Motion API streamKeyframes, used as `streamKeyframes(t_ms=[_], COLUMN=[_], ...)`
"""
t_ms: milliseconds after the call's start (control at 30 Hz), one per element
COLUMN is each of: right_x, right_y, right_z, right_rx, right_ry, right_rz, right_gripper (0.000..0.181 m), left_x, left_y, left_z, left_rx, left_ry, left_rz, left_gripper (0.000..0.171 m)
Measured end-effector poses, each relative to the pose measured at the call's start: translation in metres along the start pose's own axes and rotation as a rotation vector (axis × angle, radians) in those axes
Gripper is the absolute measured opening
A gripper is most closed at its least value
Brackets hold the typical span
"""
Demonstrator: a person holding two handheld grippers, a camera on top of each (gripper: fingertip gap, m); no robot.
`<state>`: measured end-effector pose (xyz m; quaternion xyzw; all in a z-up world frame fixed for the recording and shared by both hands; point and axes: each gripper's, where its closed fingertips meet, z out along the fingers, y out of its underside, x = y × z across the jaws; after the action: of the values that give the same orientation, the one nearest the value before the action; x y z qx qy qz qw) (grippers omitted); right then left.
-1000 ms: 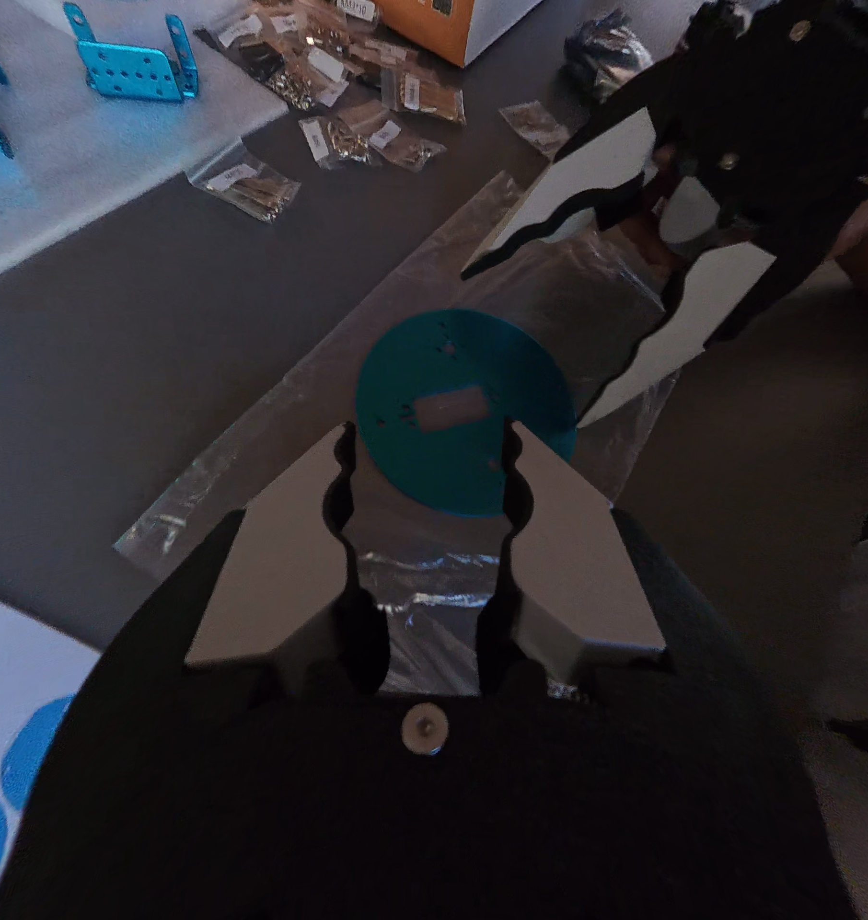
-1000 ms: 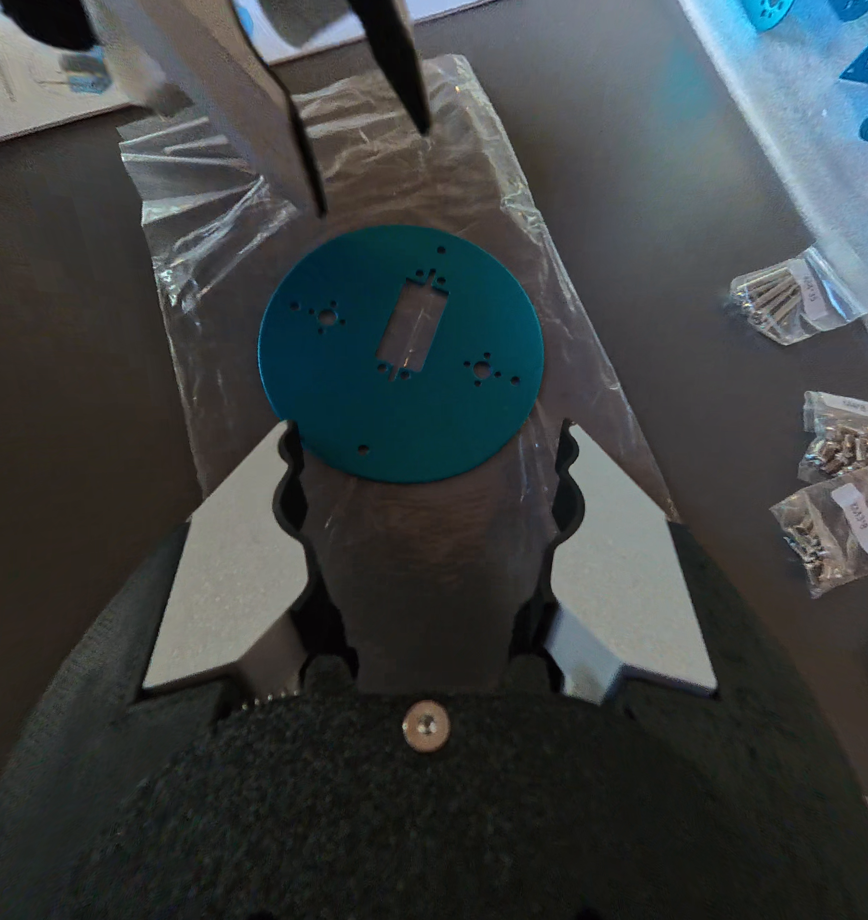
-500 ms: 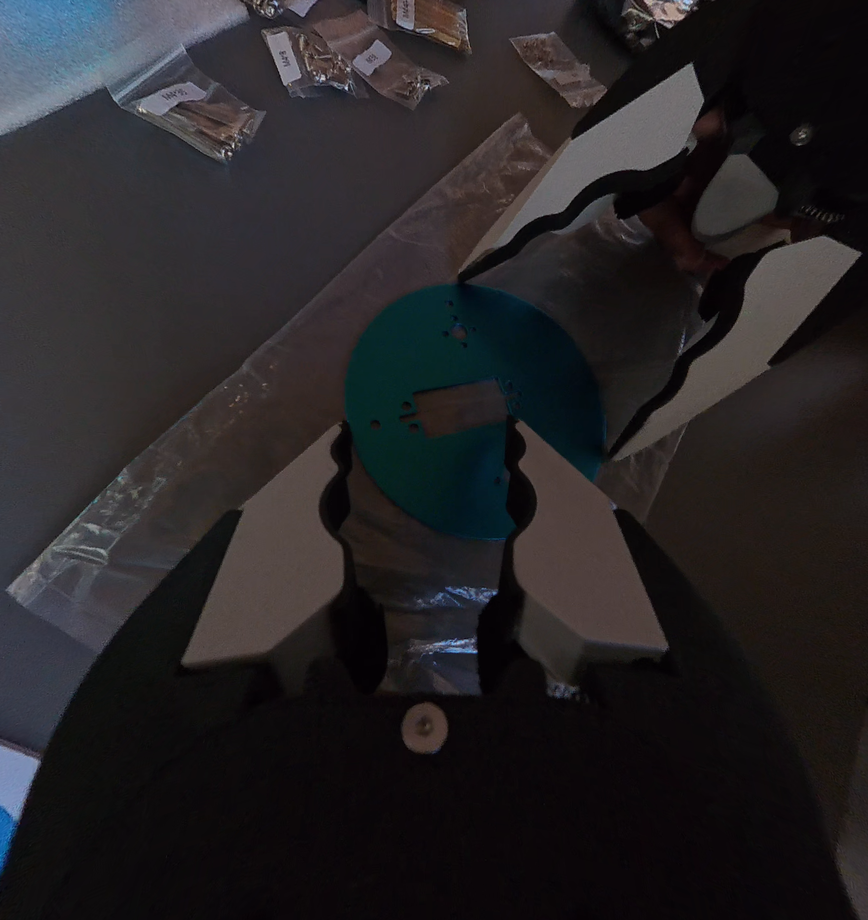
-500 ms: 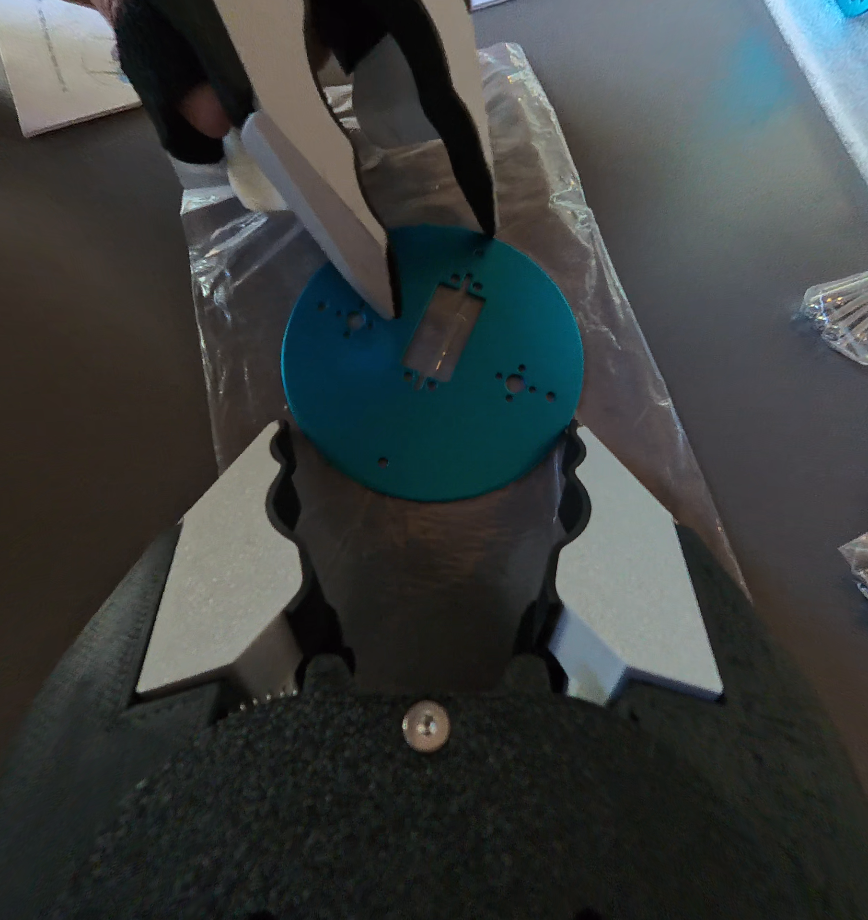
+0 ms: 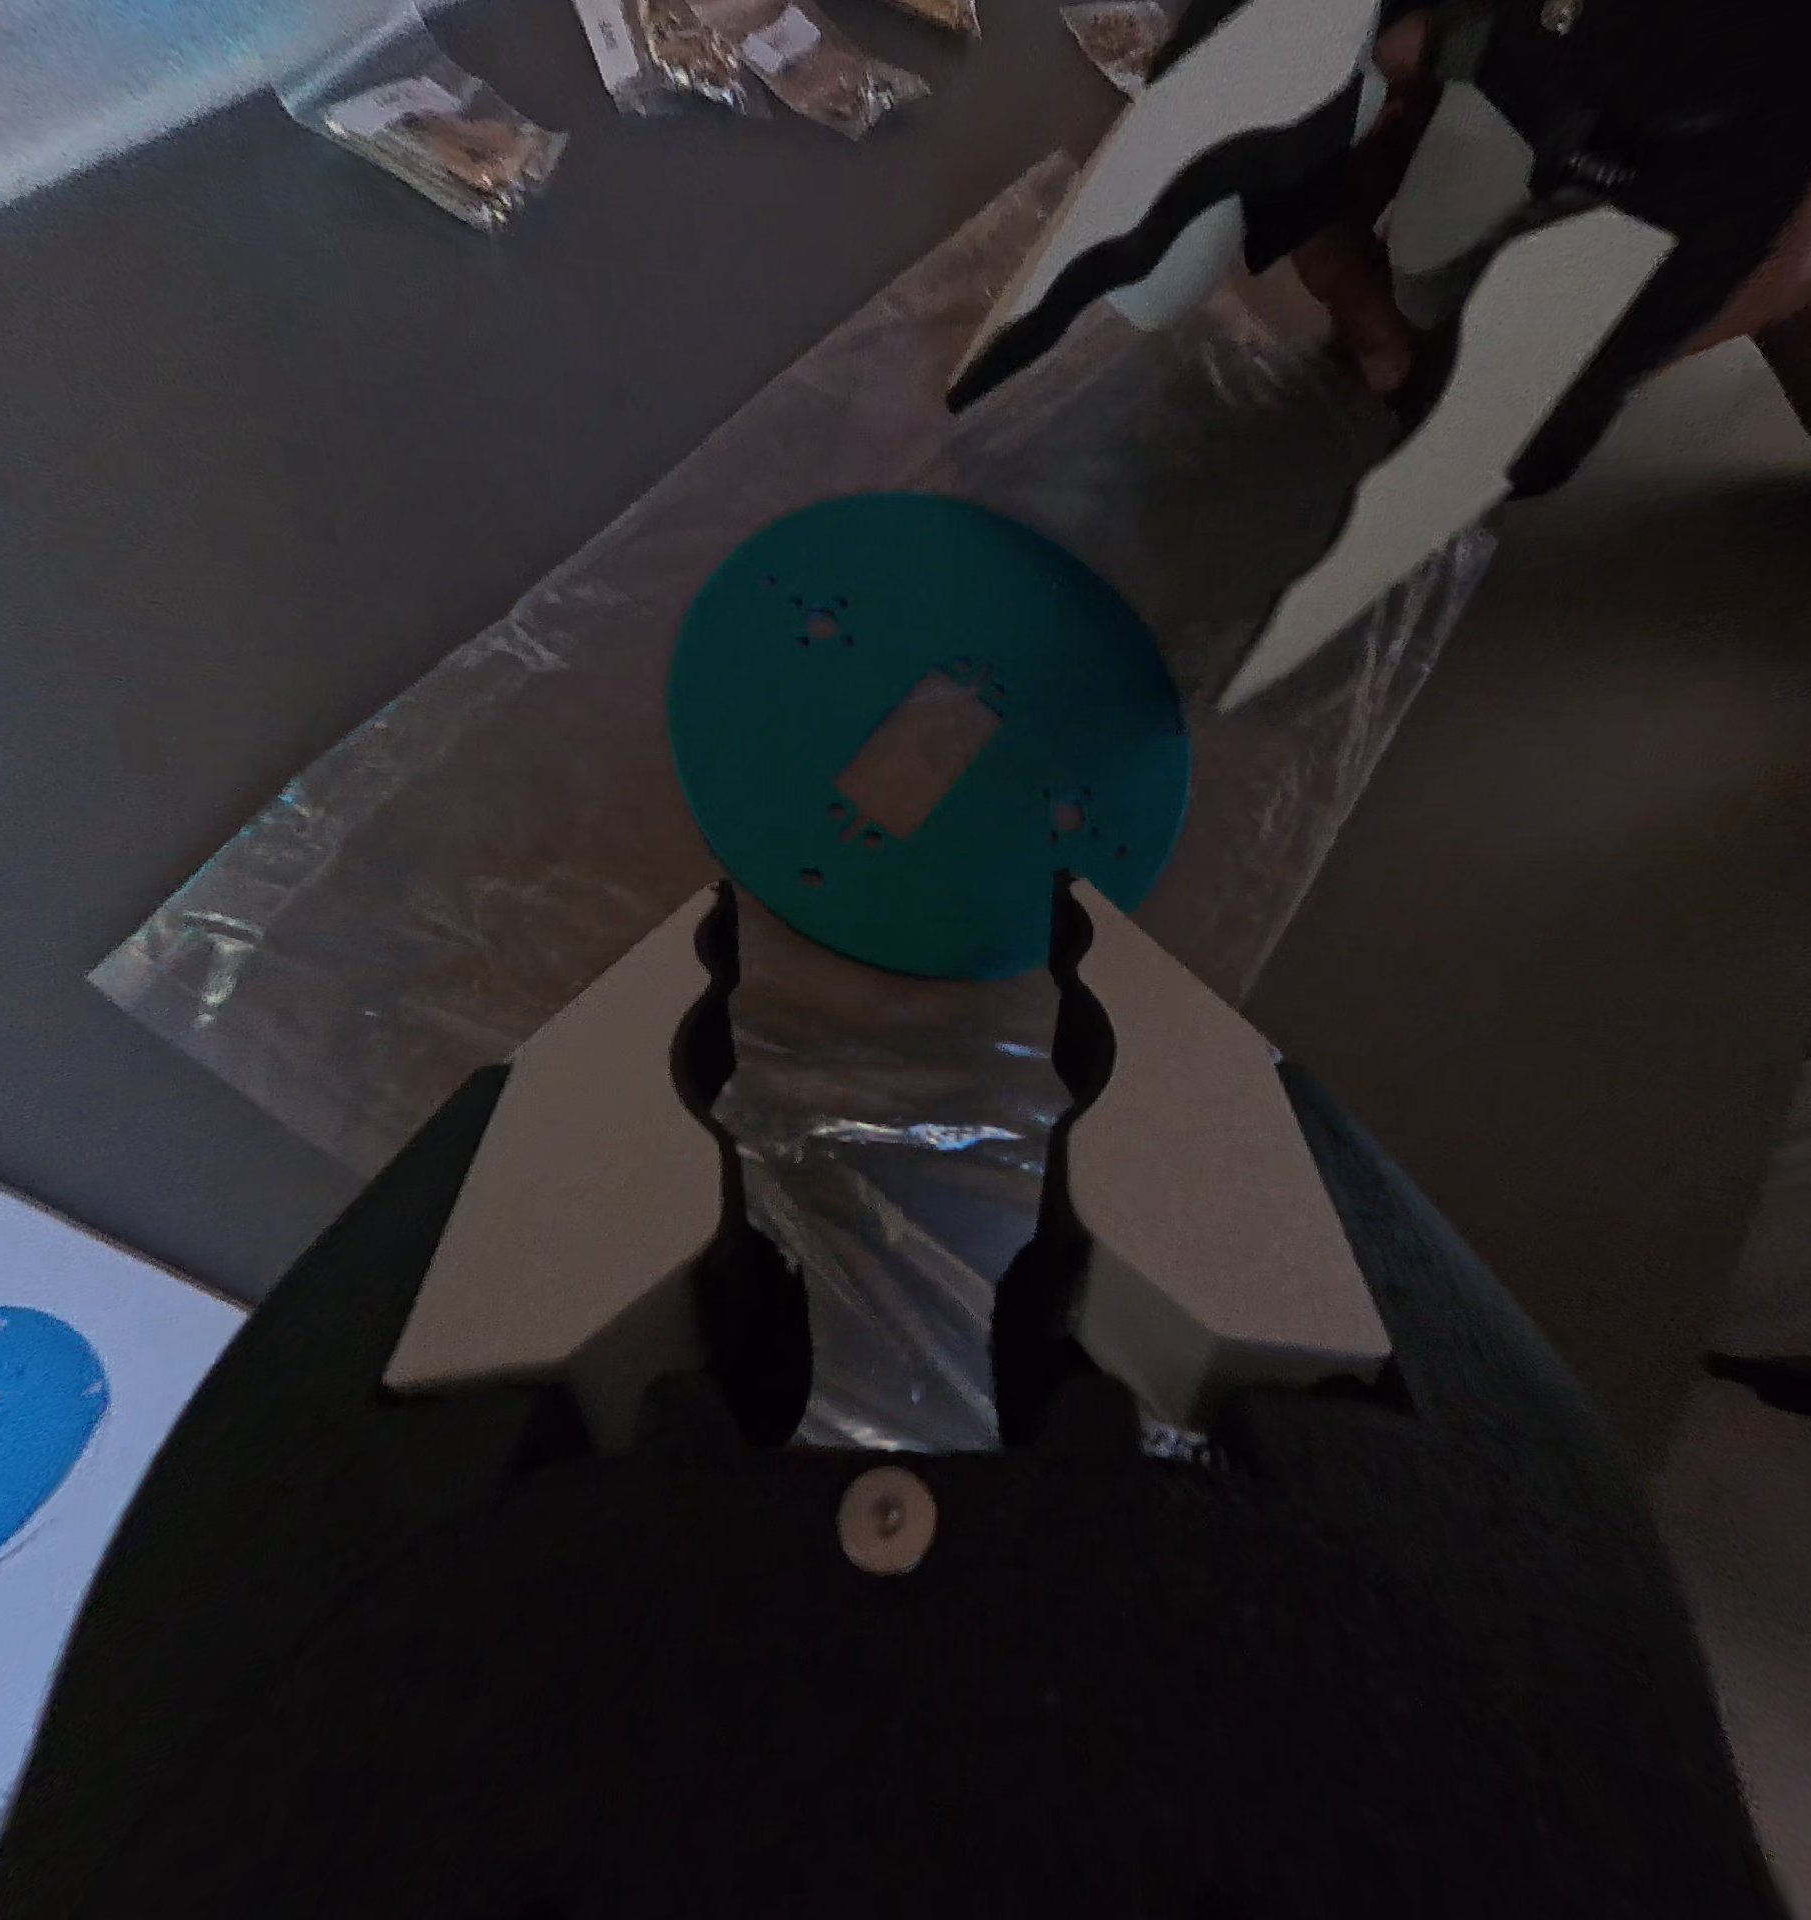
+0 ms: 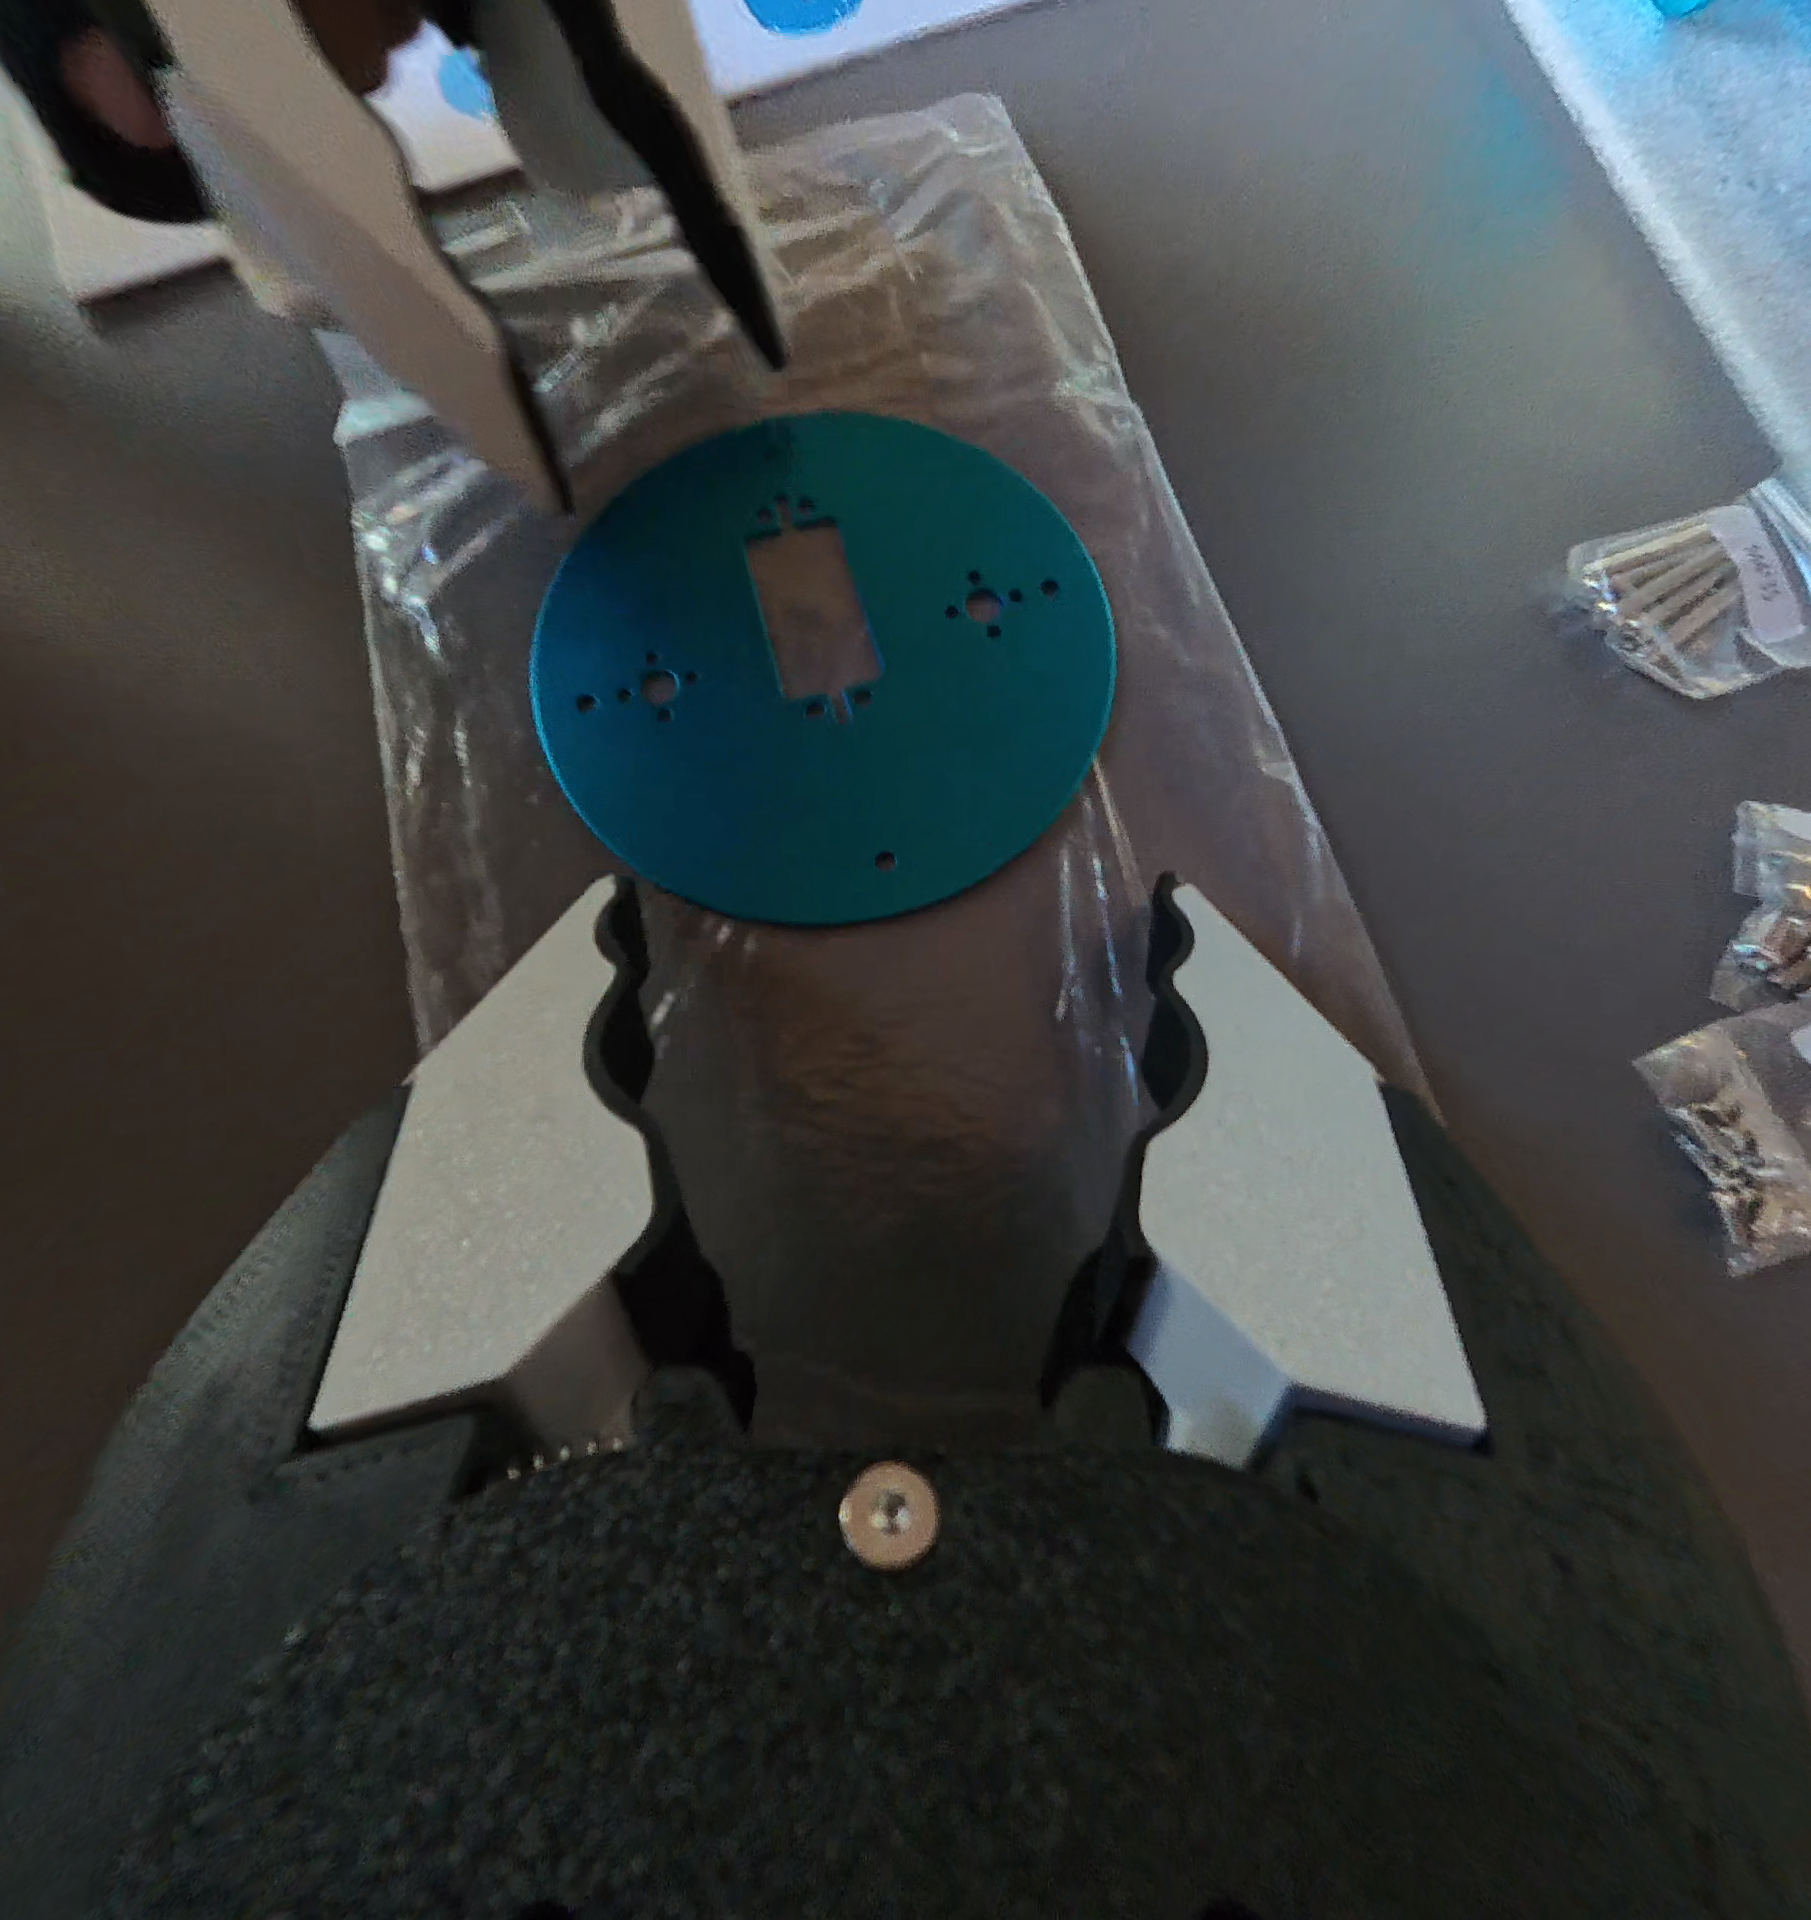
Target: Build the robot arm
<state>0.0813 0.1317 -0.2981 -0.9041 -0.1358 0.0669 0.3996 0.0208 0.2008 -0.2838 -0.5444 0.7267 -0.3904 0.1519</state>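
A teal round metal disc (image 5: 932, 582) with a rectangular slot and small holes lies flat on a clear plastic bag (image 5: 465, 883) on the dark table. My left gripper (image 5: 893, 888) is open and empty, with its tips at the disc's near edge. My right gripper (image 5: 1093, 551) shows at the upper right of the left wrist view, open, beyond the disc. In the right wrist view the disc (image 6: 776, 810) lies just ahead of the open, empty right gripper (image 6: 890, 883). There the left gripper (image 6: 667, 434) hangs over the disc's far edge and the bag (image 6: 1140, 520).
Small bags of screws (image 6: 1690, 603) lie on the table to the right, and others (image 5: 433, 135) show at the top of the left wrist view. A white printed sheet (image 5: 28, 1455) lies at the lower left. A pale foam sheet (image 6: 1711, 156) is at the far right.
The disc has turned on the bag, so its slot points another way. The left gripper's tips have drawn back from the disc's face to its edge. Both grippers stay open.
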Motion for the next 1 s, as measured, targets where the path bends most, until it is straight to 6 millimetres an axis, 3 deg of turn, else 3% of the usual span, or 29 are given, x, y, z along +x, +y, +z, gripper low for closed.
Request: streamKeyframes(t_ms=[200,267,467,600,767,1000], right_x=[-0.011,-0.009,0.019,0.005,-0.006,0.007], right_y=[-0.005,-0.005,0.003,-0.009,-0.008,-0.004], right_z=[0.013,0.013,0.001,0.002,0.016,0.013], right_rx=[-0.04,-0.039,-0.032,0.017,-0.036,-0.039], right_ry=[0.032,0.033,0.1,0.055,0.047,0.059], right_rz=[-0.06,-0.043,0.017,-0.005,-0.035,0.025], right_gripper=[0.114,0.111,0.091,0.095,0.107,0.099], left_x=[-0.005,-0.003,0.028,0.007,-0.018,-0.01], left_y=[-0.013,-0.013,0.001,-0.007,-0.012,-0.006], left_z=[0.022,0.023,0.014,0.007,0.018,0.017], left_rx=[0.015,0.012,-0.012,0.041,0.005,0.016], left_ry=[0.016,-0.004,0.059,-0.029,-0.074,-0.092], left_rz=[-0.008,-0.013,-0.048,-0.04,-0.059,-0.087], left_gripper=[0.06,0.061,0.055,0.055,0.062,0.066])
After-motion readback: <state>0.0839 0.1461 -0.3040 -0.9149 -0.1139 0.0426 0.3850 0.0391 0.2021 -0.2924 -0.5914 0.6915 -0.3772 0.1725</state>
